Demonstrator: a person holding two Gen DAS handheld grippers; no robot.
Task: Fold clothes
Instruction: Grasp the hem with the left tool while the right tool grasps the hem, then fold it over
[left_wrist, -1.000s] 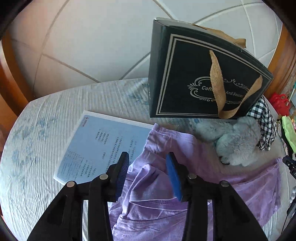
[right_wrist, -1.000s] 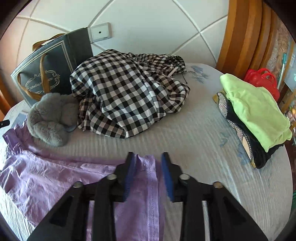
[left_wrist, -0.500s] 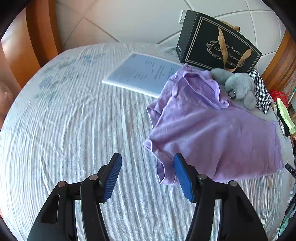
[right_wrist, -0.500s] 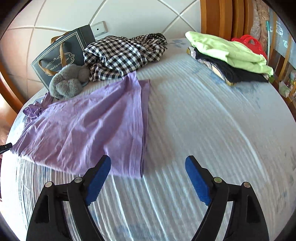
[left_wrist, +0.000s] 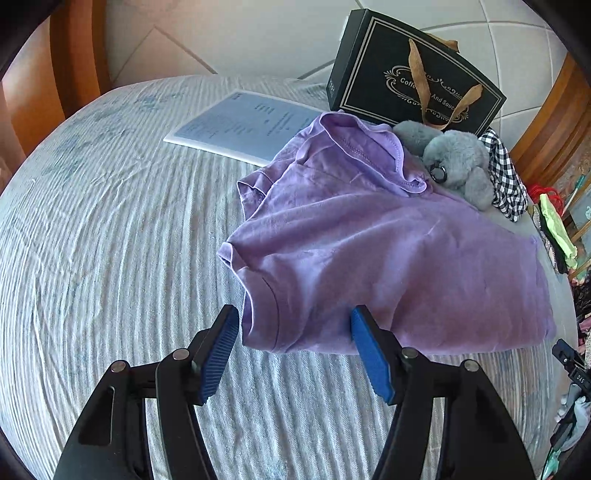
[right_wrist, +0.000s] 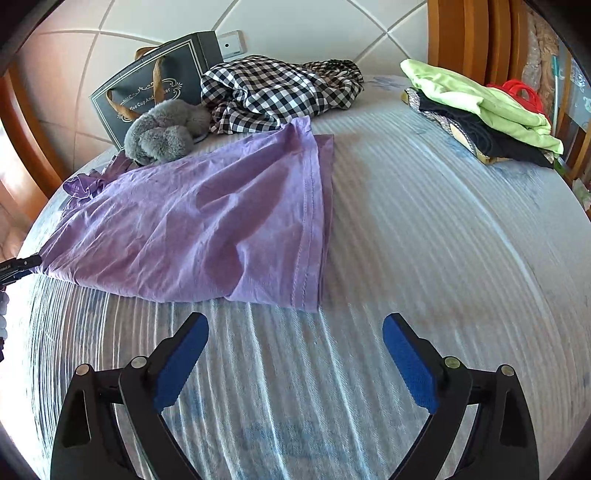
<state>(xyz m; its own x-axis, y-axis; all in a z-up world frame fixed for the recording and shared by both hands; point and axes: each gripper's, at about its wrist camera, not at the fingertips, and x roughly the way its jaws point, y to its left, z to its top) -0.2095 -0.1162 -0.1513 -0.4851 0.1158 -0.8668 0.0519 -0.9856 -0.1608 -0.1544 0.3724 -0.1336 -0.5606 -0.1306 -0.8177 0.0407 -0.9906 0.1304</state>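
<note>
So I've got both sets of fingers spread and empty, left gripper (left_wrist: 295, 349) straddling the sleeve end of the purple shirt (left_wrist: 388, 258) and right gripper (right_wrist: 295, 354) just short of its hem corner, since it's laid mid-bed (right_wrist: 424, 240) for folding, away from the far-edge clutter.

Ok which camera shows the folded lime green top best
The right wrist view: the folded lime green top lies unobstructed on a dark garment. The left wrist view shows only a green sliver at the frame edge.
</note>
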